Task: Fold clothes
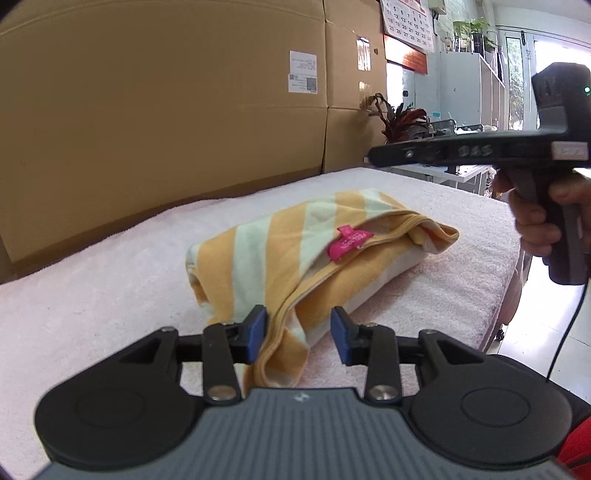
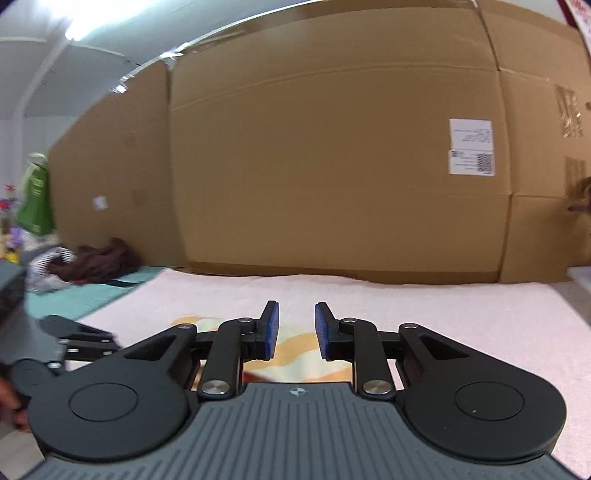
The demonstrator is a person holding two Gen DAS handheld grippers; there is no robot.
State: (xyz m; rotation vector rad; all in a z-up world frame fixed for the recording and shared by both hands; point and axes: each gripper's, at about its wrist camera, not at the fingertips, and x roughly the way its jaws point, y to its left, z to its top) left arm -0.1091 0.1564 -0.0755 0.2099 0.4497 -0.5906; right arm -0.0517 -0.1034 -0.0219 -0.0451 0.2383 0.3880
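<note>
- A wall of big cardboard boxes stands right behind the surface in front of me, with white shipping labels stuck on one.
- A pale pink towel-like cover lies over the table.
- A wall calendar hangs above the boxes' right end.
- A dark red-leaved plant sits beside them.
- Off to my left I see a teal mat with a dark brown heap on it, and a green bag.

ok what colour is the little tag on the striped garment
Bright pink tag, sewn at the edge of the yellow-and-pale-green striped garment; clearest in the left wrist view.
</note>
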